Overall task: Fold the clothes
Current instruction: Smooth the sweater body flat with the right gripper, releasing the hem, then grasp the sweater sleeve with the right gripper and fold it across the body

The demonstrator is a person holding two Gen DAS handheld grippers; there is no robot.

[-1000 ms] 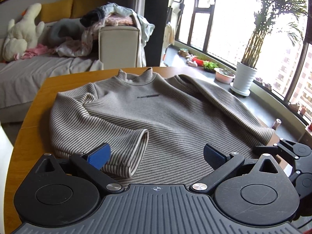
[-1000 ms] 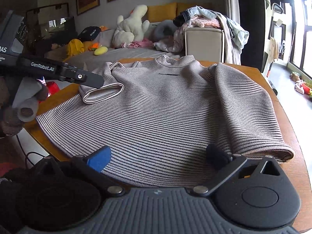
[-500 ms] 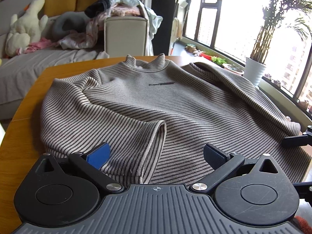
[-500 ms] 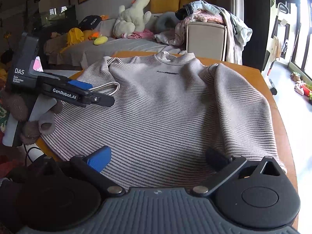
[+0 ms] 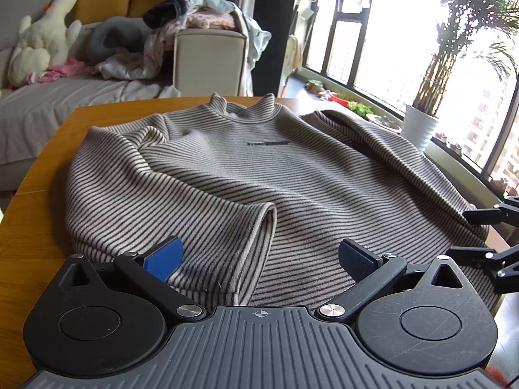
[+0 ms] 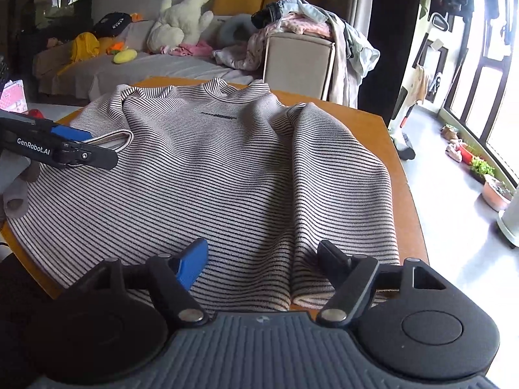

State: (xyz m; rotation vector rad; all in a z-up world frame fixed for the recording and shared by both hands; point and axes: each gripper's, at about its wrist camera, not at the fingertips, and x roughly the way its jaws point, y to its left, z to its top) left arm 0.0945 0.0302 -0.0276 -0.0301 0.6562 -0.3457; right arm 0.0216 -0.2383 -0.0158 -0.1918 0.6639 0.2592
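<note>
A grey striped sweater lies front up on the wooden table; it also shows in the right wrist view. Its left sleeve cuff is folded onto the body and lies between the fingers of my left gripper, which is open. My right gripper is open over the hem, beside the right sleeve that lies along the body. In the right wrist view the left gripper sits at the cuff.
A sofa with plush toys and a clothes pile on a beige box stand behind the table. Windows and potted plants are to the right. The table's right edge is close to the sleeve.
My left gripper has moved right and in over the folded cuff. My right gripper has moved right along the hem to the right sleeve, and its fingers have closed in a little.
</note>
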